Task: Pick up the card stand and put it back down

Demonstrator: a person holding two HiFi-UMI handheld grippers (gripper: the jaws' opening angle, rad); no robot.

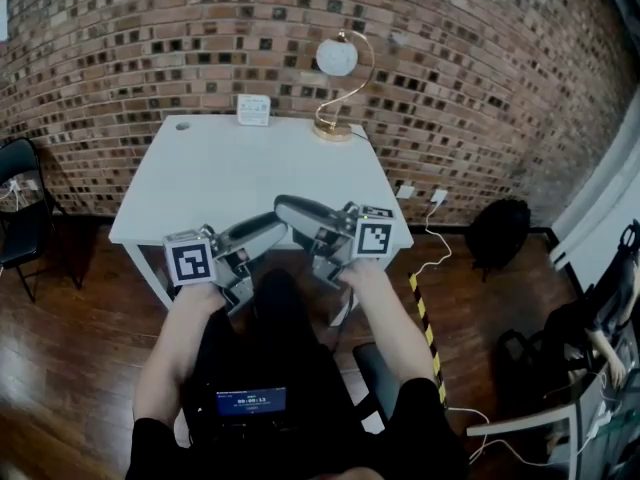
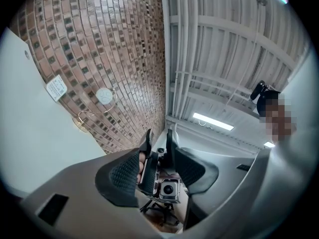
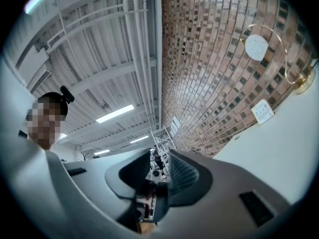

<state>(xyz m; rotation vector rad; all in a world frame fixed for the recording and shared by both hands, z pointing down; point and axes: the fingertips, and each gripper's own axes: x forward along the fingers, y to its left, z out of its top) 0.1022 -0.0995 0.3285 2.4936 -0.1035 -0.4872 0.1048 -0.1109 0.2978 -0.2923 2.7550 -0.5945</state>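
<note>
The card stand (image 1: 254, 109) is a small white upright sign at the far edge of the white table (image 1: 200, 183), against the brick wall. It also shows in the left gripper view (image 2: 56, 87) and the right gripper view (image 3: 262, 111). Both grippers hover at the table's near edge, far from the stand, tilted up and turned toward each other. My left gripper (image 1: 272, 232) (image 2: 158, 136) stands open with only the other gripper showing through its gap. My right gripper (image 1: 292, 209) (image 3: 160, 156) is open too, holding nothing.
A gold arc lamp with a white globe (image 1: 337, 60) stands at the table's far right, beside the card stand. A black chair (image 1: 22, 208) is at the left. Cables and a black bag (image 1: 498, 233) lie on the wooden floor at the right.
</note>
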